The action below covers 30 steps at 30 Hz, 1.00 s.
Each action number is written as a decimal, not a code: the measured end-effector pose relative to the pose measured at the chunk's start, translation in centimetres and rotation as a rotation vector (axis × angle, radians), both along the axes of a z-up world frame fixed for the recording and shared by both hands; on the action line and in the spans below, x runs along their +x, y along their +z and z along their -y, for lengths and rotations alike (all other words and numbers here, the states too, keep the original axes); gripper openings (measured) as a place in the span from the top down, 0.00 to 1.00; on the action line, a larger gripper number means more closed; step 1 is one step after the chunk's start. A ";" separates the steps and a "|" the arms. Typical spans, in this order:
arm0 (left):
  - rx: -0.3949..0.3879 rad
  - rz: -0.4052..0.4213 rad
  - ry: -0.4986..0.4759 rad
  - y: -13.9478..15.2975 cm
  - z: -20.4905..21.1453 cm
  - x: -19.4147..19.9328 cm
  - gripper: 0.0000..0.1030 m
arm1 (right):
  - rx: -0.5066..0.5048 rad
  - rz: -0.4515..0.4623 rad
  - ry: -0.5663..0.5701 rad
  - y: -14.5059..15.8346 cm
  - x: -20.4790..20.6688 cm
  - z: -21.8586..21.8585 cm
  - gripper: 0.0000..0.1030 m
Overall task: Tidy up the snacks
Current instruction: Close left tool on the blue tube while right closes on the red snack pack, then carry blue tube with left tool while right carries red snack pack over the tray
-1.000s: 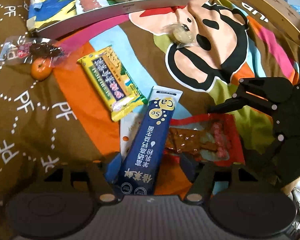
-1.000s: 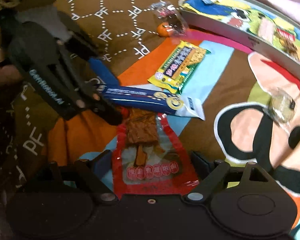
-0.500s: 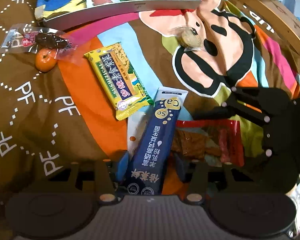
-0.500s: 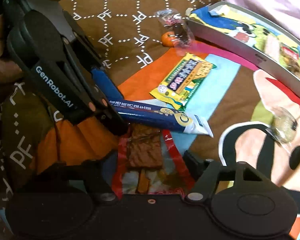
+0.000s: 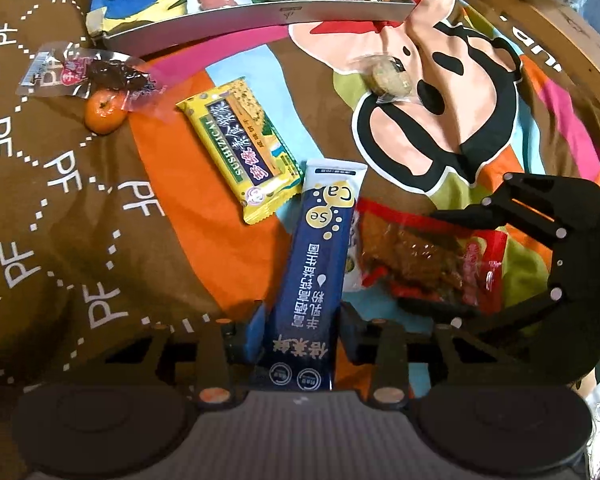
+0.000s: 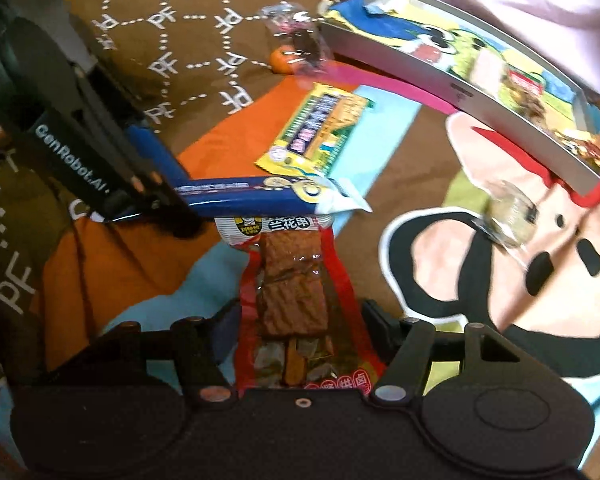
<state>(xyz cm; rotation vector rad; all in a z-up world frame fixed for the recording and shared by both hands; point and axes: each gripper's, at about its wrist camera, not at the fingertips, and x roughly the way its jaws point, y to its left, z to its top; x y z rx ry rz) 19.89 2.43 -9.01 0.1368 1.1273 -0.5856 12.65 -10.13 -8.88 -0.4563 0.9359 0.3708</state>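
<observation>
The left gripper (image 5: 300, 330) has just been closing, and its jaws now clamp the near end of the dark blue stick packet (image 5: 320, 272), which juts out ahead of them. To their right, the right gripper (image 6: 300, 332), also just closing, grasps the red snack pouch (image 6: 296, 304) between its jaws.

Home bedroom (cartoon bedspread (image 5: 440, 92)).

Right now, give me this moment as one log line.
left gripper: closing on blue sachet | right gripper: closing on red packet
</observation>
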 end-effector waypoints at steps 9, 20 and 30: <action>0.002 0.032 -0.012 -0.7 1.2 0.7 0.40 | 0.092 -0.049 -0.059 -1.0 1.4 1.7 0.21; 0.057 0.072 -0.019 -0.8 2.0 0.2 0.49 | 0.155 -0.045 -0.092 -1.3 1.2 1.8 0.30; 0.057 0.082 0.026 -0.2 1.6 -0.4 0.70 | 0.157 0.002 -0.102 -0.7 -0.5 1.2 0.55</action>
